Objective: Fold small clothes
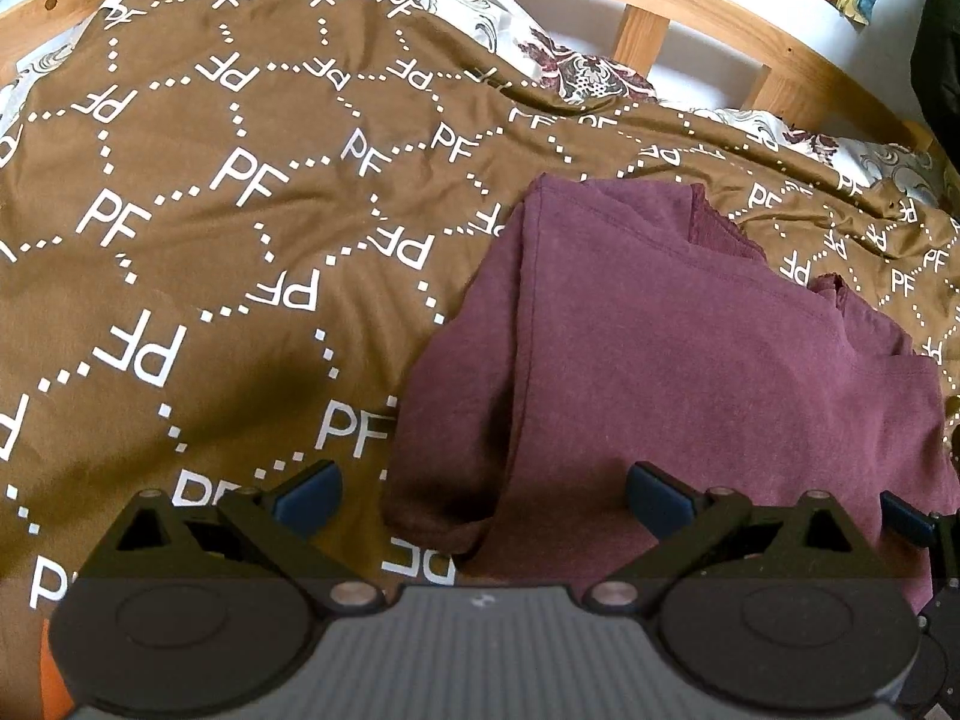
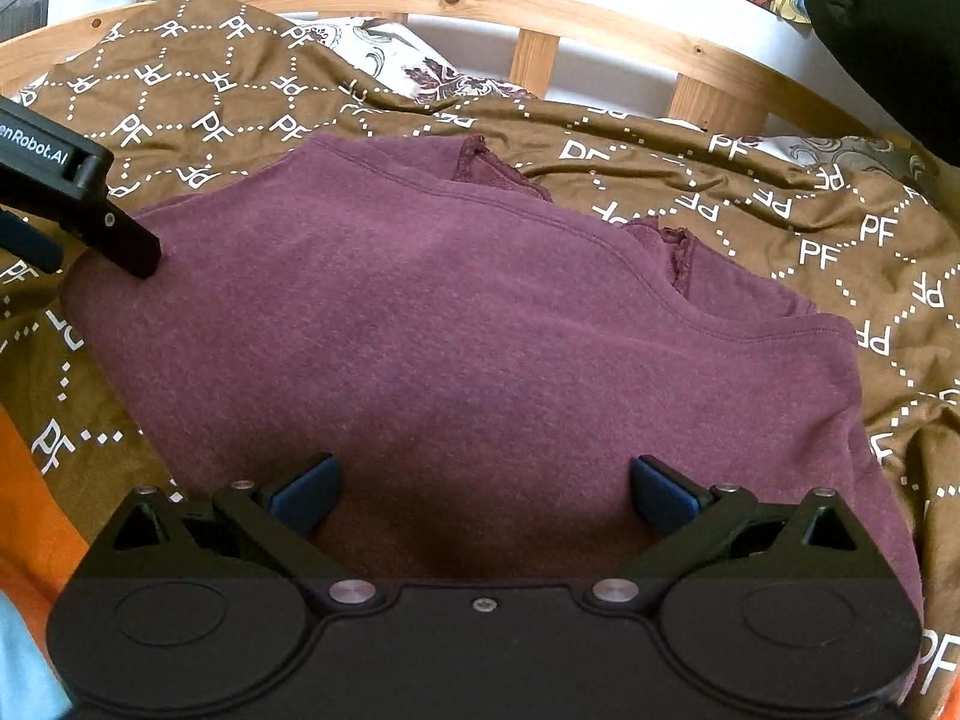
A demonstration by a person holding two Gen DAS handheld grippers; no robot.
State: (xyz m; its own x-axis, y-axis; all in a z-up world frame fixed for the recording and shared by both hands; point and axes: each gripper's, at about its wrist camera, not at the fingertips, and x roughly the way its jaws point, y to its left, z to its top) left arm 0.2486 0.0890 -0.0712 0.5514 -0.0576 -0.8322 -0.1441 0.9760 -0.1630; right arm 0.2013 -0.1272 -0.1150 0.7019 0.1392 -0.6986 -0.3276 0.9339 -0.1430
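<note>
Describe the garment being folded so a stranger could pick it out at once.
On the bed with the wooden headboard lies a brown cover printed with white PF letters. The maroon top lies on it, folded over; it is the only plain, unpatterned fabric there.

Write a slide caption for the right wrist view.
Open right gripper poised over a partly folded maroon shirt on a brown PF-print bedspread, left gripper at the shirt's far-left edge.

Open left claw (image 1: 483,498) over maroon shirt's (image 1: 690,360) folded edge.
</note>
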